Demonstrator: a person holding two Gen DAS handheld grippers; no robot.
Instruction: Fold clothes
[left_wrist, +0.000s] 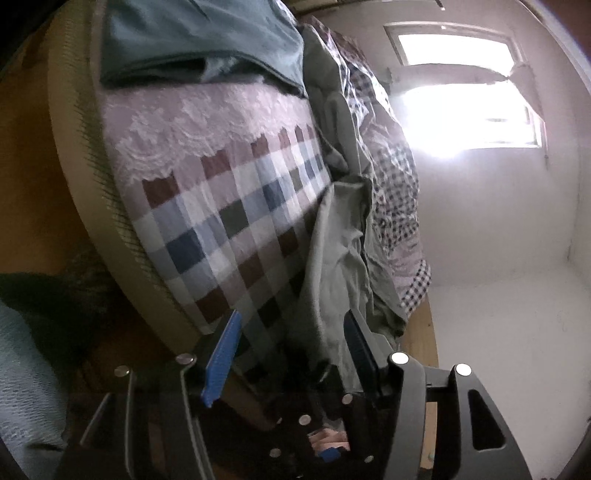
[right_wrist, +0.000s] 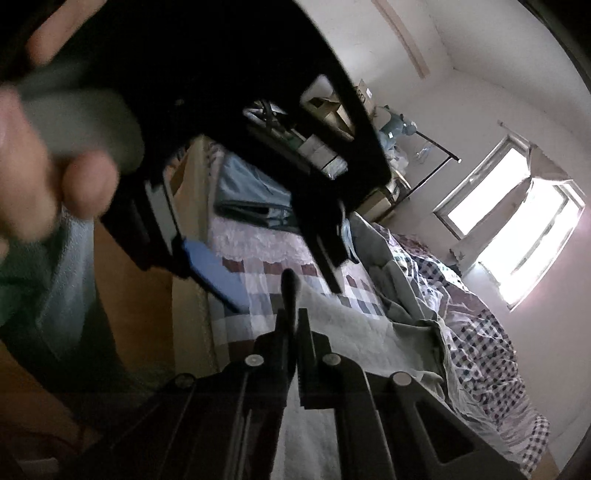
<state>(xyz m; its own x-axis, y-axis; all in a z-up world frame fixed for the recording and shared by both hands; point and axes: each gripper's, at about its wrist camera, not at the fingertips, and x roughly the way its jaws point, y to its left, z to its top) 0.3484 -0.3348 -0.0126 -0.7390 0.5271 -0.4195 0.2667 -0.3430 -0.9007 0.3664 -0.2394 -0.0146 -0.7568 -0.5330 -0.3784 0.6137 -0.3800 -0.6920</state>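
Grey-green cotton, the garment (left_wrist: 332, 266) to be folded, is stretched lengthwise over the checked quilt (left_wrist: 229, 206) on the bed, its near end drawn off the mattress edge toward the two grippers. The left gripper (left_wrist: 291, 347) is seen spread, with the cloth draped between the blue pads (left_wrist: 221, 362) but not pressed by them. The right gripper (right_wrist: 291, 295) is pressed together, and the garment's near edge appears to be pinched in it, though the contact itself is hidden by the fingers. A folded teal garment (left_wrist: 199, 40) is lying farther up the bed. For a clean fold, the hem should be taken by the left gripper near its own corner before anything is lifted, the edge between the two grips should be kept taut and level, and the cloth should be carried over in one motion so that no wrinkles are trapped.
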